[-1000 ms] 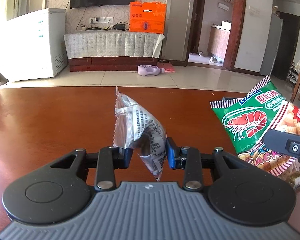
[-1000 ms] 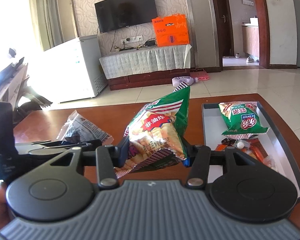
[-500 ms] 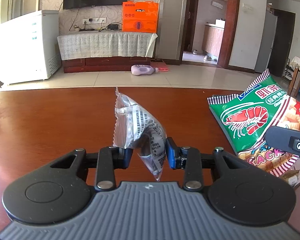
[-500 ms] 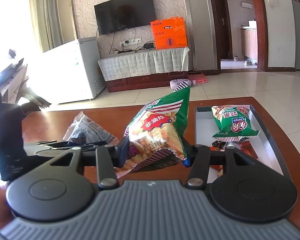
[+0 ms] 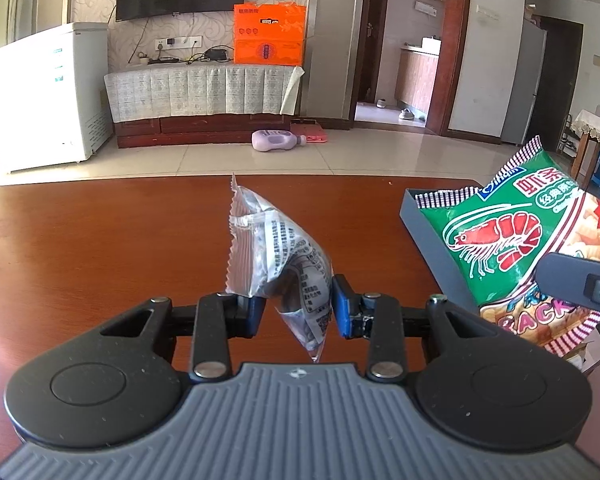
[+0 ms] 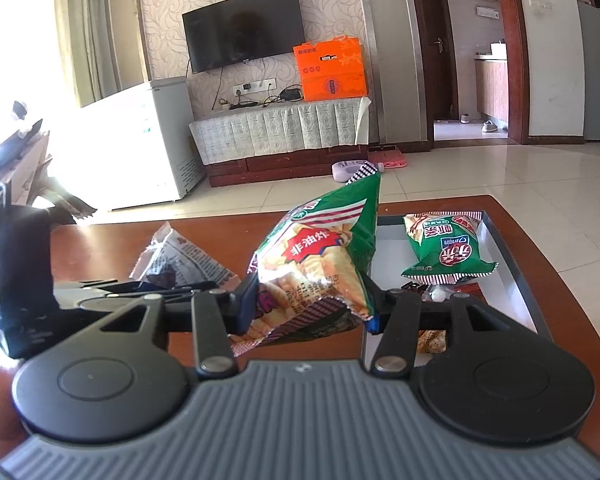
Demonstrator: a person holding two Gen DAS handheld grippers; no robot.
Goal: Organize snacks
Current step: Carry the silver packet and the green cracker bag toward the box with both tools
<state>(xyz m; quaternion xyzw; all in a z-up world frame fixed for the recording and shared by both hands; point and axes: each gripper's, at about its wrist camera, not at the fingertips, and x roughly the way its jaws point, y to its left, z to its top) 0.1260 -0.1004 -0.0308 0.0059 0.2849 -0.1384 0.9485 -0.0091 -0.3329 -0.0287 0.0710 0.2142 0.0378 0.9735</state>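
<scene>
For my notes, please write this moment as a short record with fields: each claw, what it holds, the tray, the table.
left claw: shut on silver packet
right claw: shut on green shrimp-cracker bag
grey tray: on the table's right side; holds a smaller green bag and small wrapped items
table: red-brown wood
</scene>
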